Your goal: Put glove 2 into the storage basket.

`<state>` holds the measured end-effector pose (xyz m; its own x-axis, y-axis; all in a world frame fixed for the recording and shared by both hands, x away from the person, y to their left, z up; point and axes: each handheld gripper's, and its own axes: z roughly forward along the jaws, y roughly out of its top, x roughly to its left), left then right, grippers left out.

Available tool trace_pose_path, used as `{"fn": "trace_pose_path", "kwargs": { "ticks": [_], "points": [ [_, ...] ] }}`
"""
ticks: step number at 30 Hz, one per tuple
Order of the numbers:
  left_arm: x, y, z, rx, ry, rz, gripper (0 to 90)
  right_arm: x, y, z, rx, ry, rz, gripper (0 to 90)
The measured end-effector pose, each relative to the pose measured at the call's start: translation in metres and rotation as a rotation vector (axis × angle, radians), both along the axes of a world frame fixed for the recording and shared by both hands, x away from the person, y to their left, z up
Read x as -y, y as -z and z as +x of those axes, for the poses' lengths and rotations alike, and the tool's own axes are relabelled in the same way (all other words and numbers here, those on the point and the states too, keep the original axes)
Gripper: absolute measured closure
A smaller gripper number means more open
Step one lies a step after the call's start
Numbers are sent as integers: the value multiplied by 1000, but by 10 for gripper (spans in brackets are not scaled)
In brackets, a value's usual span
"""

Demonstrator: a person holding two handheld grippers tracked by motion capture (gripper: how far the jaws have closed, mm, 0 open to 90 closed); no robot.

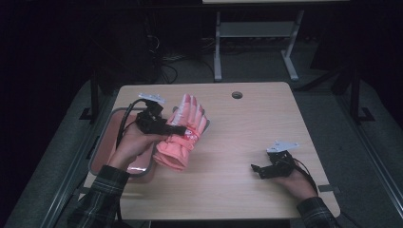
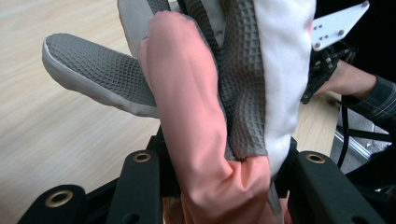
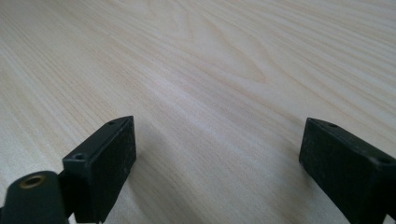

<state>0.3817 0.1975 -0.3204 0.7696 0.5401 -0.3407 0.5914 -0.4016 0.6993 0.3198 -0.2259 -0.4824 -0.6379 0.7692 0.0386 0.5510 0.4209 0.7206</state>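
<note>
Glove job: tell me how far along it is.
Done: the left gripper has its jaws clamped on the pink glove near the cuff, fingers pointing away. In hand: the glove is held at the table's left side, beside a grey tray. Left: setting it down somewhere; where, I cannot tell. The right gripper rests open on the table, holding nothing.

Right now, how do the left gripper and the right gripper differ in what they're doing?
The left gripper is shut on the pink glove; the right gripper is open with nothing between its jaws. The left gripper is raised above the table, holding the glove with its fingers pointing away from the person; the right gripper sits low at the wood. Both are black, hand-held, and carry a grey plate on top.
</note>
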Motion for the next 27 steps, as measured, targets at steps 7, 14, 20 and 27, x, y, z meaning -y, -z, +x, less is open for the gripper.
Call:
{"fn": "trace_pose_path", "kwargs": {
  "ticks": [7, 14, 20, 27],
  "points": [
    [-33, -11, 0, 11, -59, 0, 582, 0, 0, 0, 0, 0, 0, 103],
    [-64, -15, -1, 15, -115, 6, 579, 0, 0, 0, 0, 0, 0, 103],
    [-93, -10, 0, 11, -185, 7, 578, 0, 0, 0, -1, -1, -1, 103],
    [-117, 2, 3, -3, -250, 20, 575, 0, 0, 0, -1, -1, -2, 103]
  ]
}}
